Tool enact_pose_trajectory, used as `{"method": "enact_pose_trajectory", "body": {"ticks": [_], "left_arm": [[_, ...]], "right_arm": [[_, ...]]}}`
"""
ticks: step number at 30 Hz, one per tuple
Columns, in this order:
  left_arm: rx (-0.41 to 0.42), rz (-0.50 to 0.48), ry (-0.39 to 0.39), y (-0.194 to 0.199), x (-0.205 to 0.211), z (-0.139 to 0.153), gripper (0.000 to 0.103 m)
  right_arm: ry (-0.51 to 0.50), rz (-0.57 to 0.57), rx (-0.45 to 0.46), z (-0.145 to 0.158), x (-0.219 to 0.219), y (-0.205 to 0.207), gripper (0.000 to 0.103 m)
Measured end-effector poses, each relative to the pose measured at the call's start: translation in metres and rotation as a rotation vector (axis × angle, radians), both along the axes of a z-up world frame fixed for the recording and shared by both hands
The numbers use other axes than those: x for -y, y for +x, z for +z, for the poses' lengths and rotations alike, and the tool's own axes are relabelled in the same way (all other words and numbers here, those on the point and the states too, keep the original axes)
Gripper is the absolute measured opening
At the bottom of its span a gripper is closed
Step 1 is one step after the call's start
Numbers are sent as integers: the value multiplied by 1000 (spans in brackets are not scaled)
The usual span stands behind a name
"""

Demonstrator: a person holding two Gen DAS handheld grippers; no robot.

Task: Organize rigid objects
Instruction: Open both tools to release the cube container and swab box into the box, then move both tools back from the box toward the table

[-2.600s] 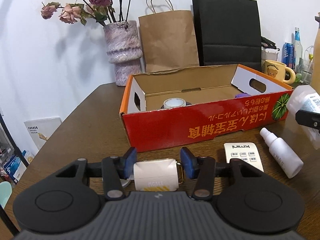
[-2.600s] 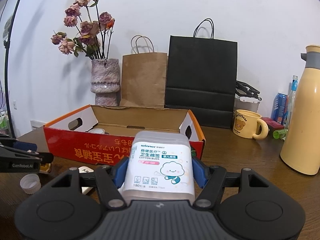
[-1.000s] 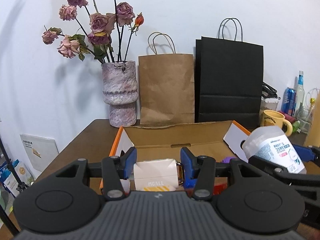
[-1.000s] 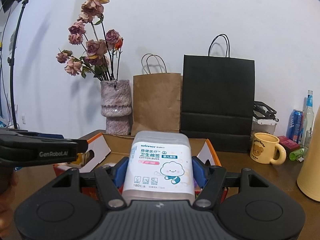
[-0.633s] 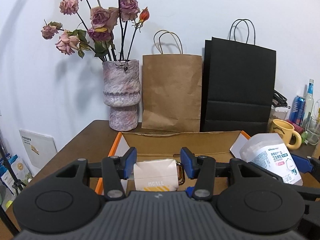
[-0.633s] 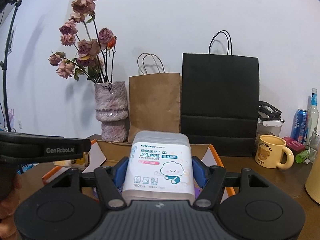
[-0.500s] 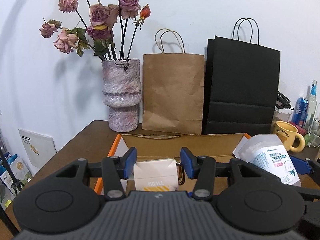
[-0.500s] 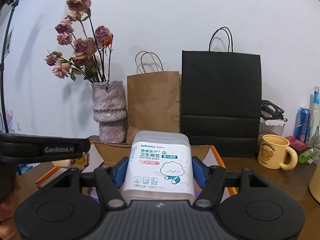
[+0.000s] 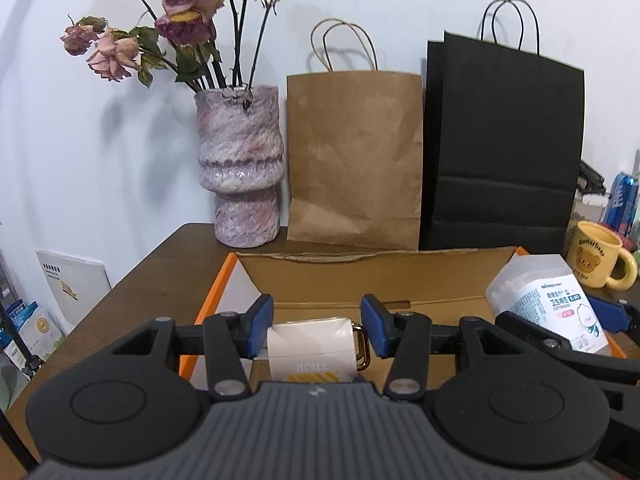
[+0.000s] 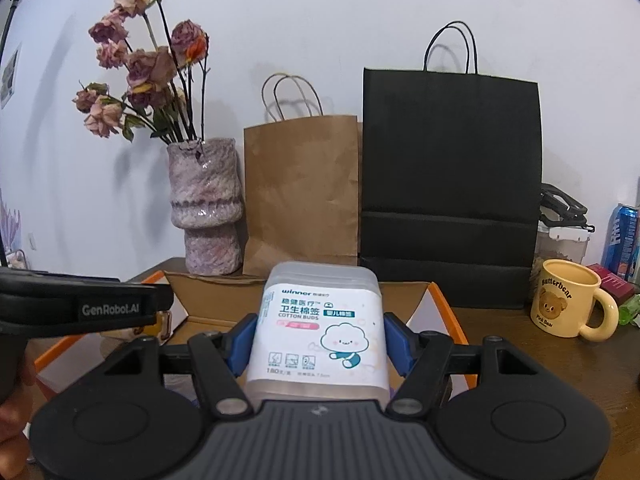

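I have both loads over the orange-rimmed cardboard box (image 9: 360, 276) below: left gripper (image 9: 317, 326) clamps a small white case (image 9: 311, 346), right gripper (image 10: 316, 338) a clear cotton-bud tub (image 10: 318, 328); next, lower and release.

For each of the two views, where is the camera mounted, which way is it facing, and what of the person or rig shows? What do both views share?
Left wrist: on the left gripper, looking forward over the cardboard box toward the wall; its fingers hold a small white case, and the right gripper intrudes at right.
Right wrist: on the right gripper, facing the same wall; it clamps the cotton bud box, with the left gripper's side and the person's hand at left.
Shared: vase, brown bag, black bag, yellow mug.
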State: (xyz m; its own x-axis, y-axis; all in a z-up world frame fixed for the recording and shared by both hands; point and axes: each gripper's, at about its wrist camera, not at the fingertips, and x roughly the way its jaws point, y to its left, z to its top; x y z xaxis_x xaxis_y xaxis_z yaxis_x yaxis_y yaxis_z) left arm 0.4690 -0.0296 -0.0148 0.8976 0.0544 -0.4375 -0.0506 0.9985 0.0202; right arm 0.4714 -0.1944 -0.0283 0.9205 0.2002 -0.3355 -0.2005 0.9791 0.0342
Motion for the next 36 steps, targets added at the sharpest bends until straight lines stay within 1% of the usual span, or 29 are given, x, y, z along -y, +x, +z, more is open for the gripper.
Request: {"method": "enact_pose_trajectory", "body": {"ticks": [3, 5, 6, 7, 8, 9, 14, 26, 36], "left_arm": [[-7, 0, 11, 1, 1, -3, 52], [4, 7, 23, 0, 1, -2, 71], [10, 15, 27, -1, 1, -2, 89], [19, 26, 30, -2, 1, -2, 98], [26, 32, 31, -3, 0, -2, 99], [26, 34, 29, -3, -1, -1, 102], [15, 51, 23, -1, -2, 0, 103], [11, 46, 32, -4, 0, 0, 103], [33, 34, 21, -23, -2, 6, 103]], "right_arm": [[-9, -3, -23, -5, 1, 6, 66], [-13, -5, -45, -8, 2, 9, 66], [-19, -11, -46, -10, 2, 9, 73], [-27, -23, -46, -11, 2, 9, 89], [-34, -31, -43, -11, 2, 8, 96], [-39, -39, -36, -12, 2, 7, 103], [-35, -48, -40, -12, 5, 7, 103], [-33, -49, -42, -11, 5, 5, 103], [-19, -49, -29, -5, 10, -11, 103]]}}
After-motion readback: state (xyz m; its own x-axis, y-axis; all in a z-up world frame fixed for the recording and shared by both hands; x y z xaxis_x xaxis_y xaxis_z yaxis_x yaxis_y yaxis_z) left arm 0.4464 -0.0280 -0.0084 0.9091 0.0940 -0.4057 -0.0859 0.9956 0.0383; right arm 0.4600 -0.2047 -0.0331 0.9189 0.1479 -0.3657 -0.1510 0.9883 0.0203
